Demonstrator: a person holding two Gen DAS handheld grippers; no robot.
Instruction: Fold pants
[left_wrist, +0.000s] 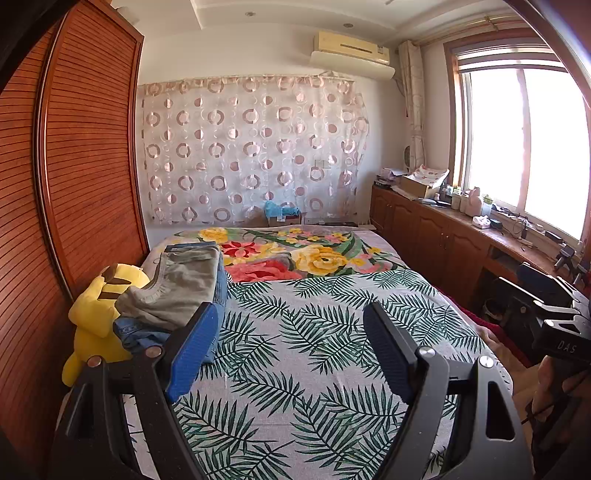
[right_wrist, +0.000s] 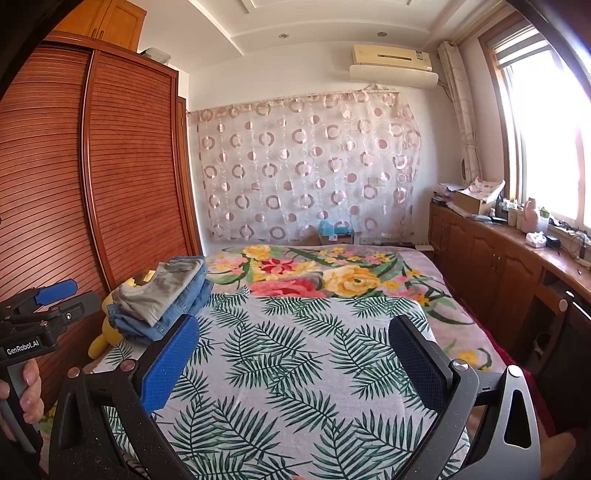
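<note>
Pants (left_wrist: 177, 288) stacked on leaf-print bed (left_wrist: 314, 350), beside wardrobe (left_wrist: 85, 166).

Both wrist cams above bed (left_wrist: 314, 332) foot, facing headboard wall, left cam nearer wardrobe (left_wrist: 85, 166), shared bed view

The palm-leaf sheet (left_wrist: 317, 354) spreads bare across the lower middle of both views, and both grippers hang over it with jaws wide apart and nothing between them. At the left edge of the bed a stack of folded clothes (left_wrist: 181, 288) blocks that side, with a yellow plush toy (left_wrist: 96, 314) wedged between it and the wardrobe (left_wrist: 85, 173). Along the right of the frame, wooden cabinets (left_wrist: 443, 240) hem in a narrow aisle.
</note>
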